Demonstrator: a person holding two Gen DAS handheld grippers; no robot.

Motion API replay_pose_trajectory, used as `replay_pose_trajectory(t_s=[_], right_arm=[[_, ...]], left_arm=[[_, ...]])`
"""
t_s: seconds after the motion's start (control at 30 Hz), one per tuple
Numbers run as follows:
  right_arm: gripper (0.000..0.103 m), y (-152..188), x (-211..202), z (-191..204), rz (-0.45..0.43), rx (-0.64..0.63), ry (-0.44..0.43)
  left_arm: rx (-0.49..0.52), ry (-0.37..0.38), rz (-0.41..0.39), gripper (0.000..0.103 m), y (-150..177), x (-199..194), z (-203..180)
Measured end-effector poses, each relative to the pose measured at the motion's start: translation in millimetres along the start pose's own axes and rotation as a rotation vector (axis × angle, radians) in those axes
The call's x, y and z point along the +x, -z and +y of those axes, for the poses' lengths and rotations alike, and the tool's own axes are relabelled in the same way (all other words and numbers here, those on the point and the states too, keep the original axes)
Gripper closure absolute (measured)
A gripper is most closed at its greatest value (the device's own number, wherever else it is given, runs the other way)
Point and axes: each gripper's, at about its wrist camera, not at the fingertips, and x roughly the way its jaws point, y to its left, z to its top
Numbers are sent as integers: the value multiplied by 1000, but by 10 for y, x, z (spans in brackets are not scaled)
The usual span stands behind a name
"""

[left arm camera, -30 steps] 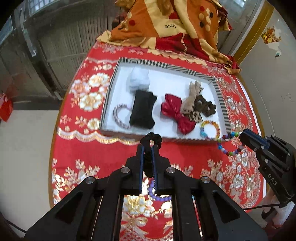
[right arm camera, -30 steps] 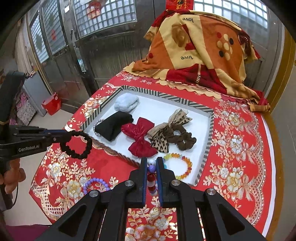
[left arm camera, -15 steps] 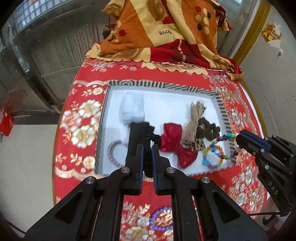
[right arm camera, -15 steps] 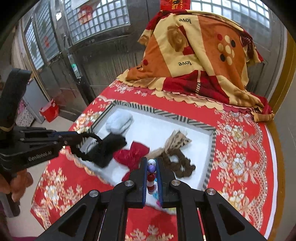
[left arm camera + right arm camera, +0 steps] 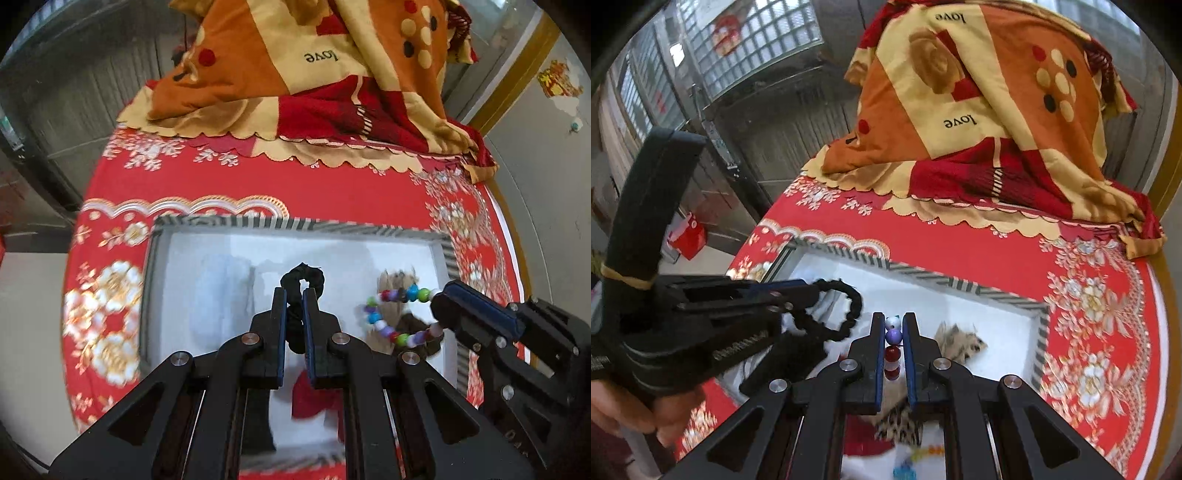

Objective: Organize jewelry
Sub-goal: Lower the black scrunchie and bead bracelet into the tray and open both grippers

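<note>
My left gripper (image 5: 294,293) is shut on a black bead bracelet (image 5: 303,277) and holds it over the white tray (image 5: 295,223); the bracelet also shows in the right wrist view (image 5: 846,308). My right gripper (image 5: 894,319) is shut on a multicoloured bead bracelet (image 5: 893,345), which also shows in the left wrist view (image 5: 391,314), held over the tray (image 5: 960,286). In the tray lie a white scrunchie (image 5: 221,295), a red bow (image 5: 314,400) and a tan leopard bow (image 5: 960,341).
The tray sits on a round table under a red and gold floral cloth (image 5: 332,188). An orange and red blanket (image 5: 314,70) is heaped at the table's far side. A wall stands close on the right.
Both grippers have moved forward from the tray's near edge to above its middle, each carrying its bracelet. The tray items now lie under and behind the fingers.
</note>
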Motion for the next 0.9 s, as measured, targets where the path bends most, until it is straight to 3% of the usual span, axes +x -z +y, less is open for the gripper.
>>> replay_pose_trajectory(t_s=[0.2, 0.47, 0.63, 0.83, 0.9], right_arm=[[94, -111, 428, -199, 57, 39, 8], [94, 97, 813, -448, 153, 86, 58], [94, 165, 953, -496, 194, 119, 34], [91, 201, 726, -451, 143, 120, 31], [80, 210, 617, -438, 119, 122, 31]], left_arm=[[-45, -44, 49, 96, -136, 371, 177], [-50, -76, 87, 96, -22, 627, 255], [-42, -105, 77, 95, 10, 640, 201], [-58, -107, 66, 70, 71, 530, 211], [-57, -109, 62, 64, 98, 480, 190]])
